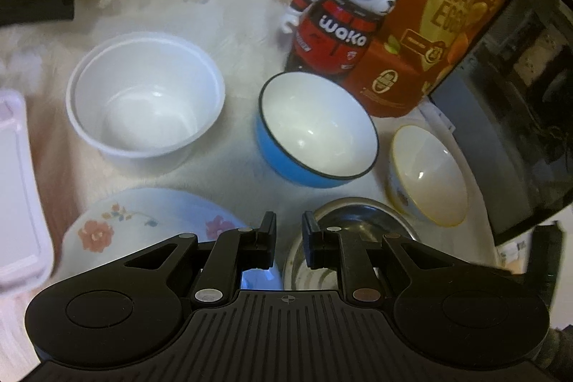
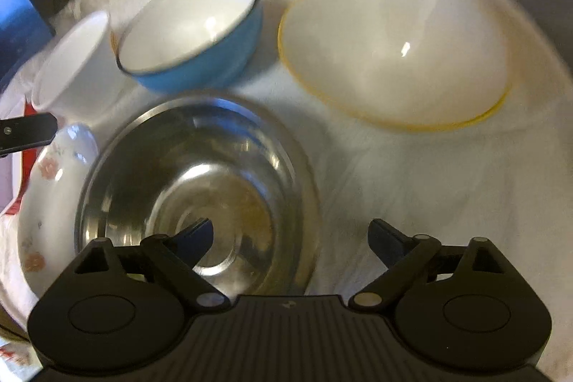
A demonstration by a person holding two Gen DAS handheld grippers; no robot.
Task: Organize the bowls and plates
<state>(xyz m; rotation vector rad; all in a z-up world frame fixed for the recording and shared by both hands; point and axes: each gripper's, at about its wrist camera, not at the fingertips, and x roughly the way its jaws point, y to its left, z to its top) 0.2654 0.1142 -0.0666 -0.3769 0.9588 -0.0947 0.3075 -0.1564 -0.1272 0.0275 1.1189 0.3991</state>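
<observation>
On a white furry cloth stand a white plastic bowl [image 1: 145, 99], a blue bowl [image 1: 315, 131], a yellow-rimmed bowl [image 1: 428, 174], a steel bowl [image 1: 361, 217] and a flowered plate [image 1: 143, 224]. My left gripper [image 1: 289, 231] hovers over the gap between the plate and the steel bowl, its jaws a small gap apart and empty. In the right wrist view my right gripper [image 2: 290, 235] is wide open, its left finger over the steel bowl [image 2: 197, 181]. The blue bowl [image 2: 193, 31], yellow-rimmed bowl [image 2: 394, 49], white bowl [image 2: 75, 67] and plate [image 2: 46, 188] lie around it.
A panda bottle [image 1: 343, 13] and a red-brown egg box [image 1: 429, 24] stand behind the bowls. A black appliance [image 1: 519, 113] is at the right. A pale lidded container [image 1: 18, 188] lies at the left. The left gripper's tip [image 2: 28, 131] shows in the right wrist view.
</observation>
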